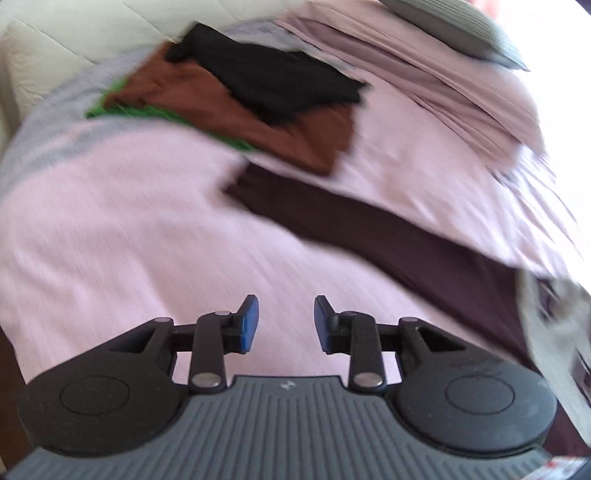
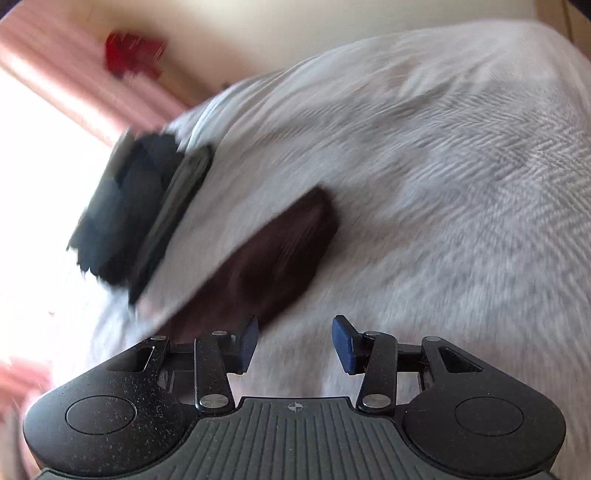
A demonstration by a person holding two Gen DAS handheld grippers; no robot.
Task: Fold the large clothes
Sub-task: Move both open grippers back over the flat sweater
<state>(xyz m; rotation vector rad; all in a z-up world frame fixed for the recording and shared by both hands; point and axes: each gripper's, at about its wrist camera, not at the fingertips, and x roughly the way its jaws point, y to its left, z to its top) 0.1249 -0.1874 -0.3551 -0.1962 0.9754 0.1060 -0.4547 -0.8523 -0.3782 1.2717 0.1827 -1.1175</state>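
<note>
- On the bed (image 1: 122, 229), across its pink cover, a dark maroon garment (image 1: 369, 236) lies spread flat, its long axis running from mid-bed, just short of the folded stack, toward the near right edge.
- The left gripper (image 1: 284, 325) hangs over bare cover with its blue fingers (image 1: 248, 325) spread and nothing between them; the garment lies ahead and to its right, well apart from the tips.
- In the right wrist view the same maroon cloth (image 2: 273, 258) shows just beyond the right gripper (image 2: 295, 345), off its left finger; these fingers (image 2: 343, 345) are also spread and empty. By this reading the right hand is the nearer one to a cloth edge.
- A stack of folded clothes (image 1: 266, 110), black on rust-brown over green, sits toward the bed's far side.
- Only the left view shows the garment's full length, the stack and a pillow (image 1: 454, 29) at the far right corner.
- Only the right view shows a dark flat object (image 2: 140, 210) near the bed's bright left edge; motion blur leaves its nature unclear.
</note>
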